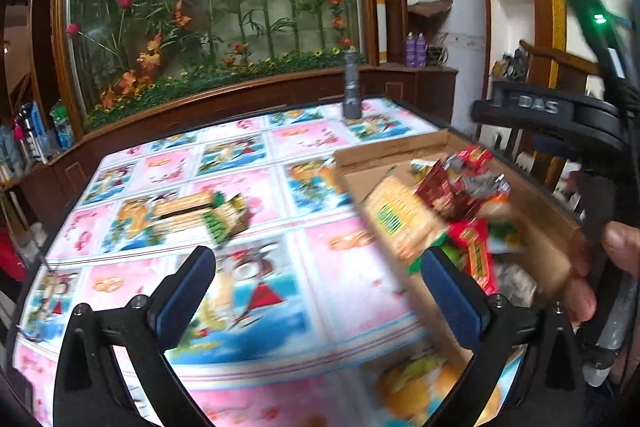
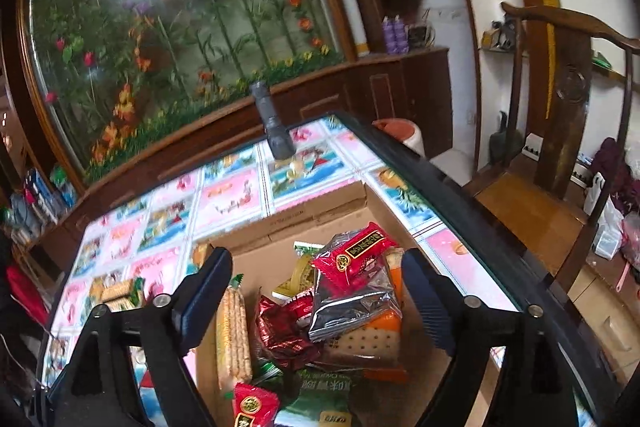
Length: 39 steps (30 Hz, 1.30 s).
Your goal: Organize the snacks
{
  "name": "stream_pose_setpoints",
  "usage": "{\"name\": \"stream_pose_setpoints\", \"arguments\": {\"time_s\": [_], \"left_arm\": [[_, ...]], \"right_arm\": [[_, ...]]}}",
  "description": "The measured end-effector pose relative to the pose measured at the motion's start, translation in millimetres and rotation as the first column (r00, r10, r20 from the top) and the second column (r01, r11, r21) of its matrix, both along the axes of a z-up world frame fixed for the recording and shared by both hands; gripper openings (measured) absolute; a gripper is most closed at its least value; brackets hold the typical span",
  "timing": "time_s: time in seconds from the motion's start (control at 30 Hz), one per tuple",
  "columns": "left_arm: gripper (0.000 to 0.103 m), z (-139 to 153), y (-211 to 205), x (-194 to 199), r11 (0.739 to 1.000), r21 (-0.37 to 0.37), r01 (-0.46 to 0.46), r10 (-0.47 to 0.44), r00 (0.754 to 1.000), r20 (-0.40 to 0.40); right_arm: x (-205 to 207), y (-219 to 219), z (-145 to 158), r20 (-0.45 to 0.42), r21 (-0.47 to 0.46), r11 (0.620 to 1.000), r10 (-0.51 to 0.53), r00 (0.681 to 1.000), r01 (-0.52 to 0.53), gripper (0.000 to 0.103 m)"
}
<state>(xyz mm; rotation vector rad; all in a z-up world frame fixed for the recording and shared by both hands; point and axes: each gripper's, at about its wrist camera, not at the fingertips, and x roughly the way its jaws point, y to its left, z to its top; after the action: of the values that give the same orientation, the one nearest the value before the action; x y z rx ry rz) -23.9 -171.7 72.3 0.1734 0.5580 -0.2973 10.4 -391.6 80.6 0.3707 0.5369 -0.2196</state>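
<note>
Table (image 1: 256, 291) w/ cartoon-print cloth fills both views. On its right part sits an open cardboard box (image 2: 288, 227) w/ snacks piled inside. Top of the pile: silver-and-red snack bag (image 2: 352, 287), tilted, red end pointing to the far wall. Under it an orange cracker pack (image 2: 372, 343) lies flat. At the box's left wall a long wafer pack (image 2: 232, 335) lies lengthwise, long axis running near-to-far, green crimped end toward the far side. Dark red foil packet (image 2: 280, 331) between wafer pack and bag.

Outside the box, well apart on the cloth: biscuit pack (image 1: 196, 219), long axis roughly left-right, green end to the right.

Grey flashlight (image 1: 351, 87) stands upright at the far table edge.

Left gripper (image 1: 320, 287): tongs wide, nothing between, over the cloth near the box's left side. Right gripper (image 2: 316, 291): tongs wide, empty, above the box contents.
</note>
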Motion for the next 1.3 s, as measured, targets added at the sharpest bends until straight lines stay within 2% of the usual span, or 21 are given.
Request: {"name": "stream_pose_setpoints", "arguments": {"time_s": [0.13, 0.23, 0.37, 0.47, 0.7, 1.03, 1.3], "left_arm": [[0.102, -5, 13, -4, 0.997, 0.069, -0.019, 0.021, 1.0, -0.017], [0.102, -9, 16, 2, 0.994, 0.1, -0.034, 0.042, 0.996, -0.078], [0.102, -7, 18, 0, 0.998, 0.059, -0.004, 0.01, 0.994, -0.105], [0.102, -7, 15, -4, 0.998, 0.055, 0.02, -0.014, 0.994, -0.108], [0.102, -4, 15, -3, 1.0, 0.024, 0.02, -0.017, 0.993, -0.117], [0.102, -1, 16, -6, 1.0, 0.014, 0.017, -0.016, 0.992, -0.122], [0.102, 1, 19, -6, 1.0, 0.021, -0.006, 0.008, 0.995, -0.102]], "right_arm": [[-27, 19, -10, 0.005, -0.056, 0.998, -0.032, 0.999, 0.033, 0.095], [-44, 30, -16, 0.002, -0.071, 0.997, -0.035, 0.999, 0.035, 0.099], [-75, 38, -8, 0.07, -0.123, 0.987, -0.099, 0.993, 0.107, 0.102], [-93, 35, -9, 0.088, -0.085, 0.988, -0.123, 0.989, 0.13, 0.102], [-96, 27, -14, 0.056, -0.078, 0.981, -0.174, 0.983, 0.178, 0.102], [-107, 46, -9, 0.102, -0.179, 0.965, -0.177, 0.979, 0.193, 0.102], [-110, 64, -9, 0.106, -0.261, 0.952, -0.134, 0.985, 0.157, 0.102]]}}
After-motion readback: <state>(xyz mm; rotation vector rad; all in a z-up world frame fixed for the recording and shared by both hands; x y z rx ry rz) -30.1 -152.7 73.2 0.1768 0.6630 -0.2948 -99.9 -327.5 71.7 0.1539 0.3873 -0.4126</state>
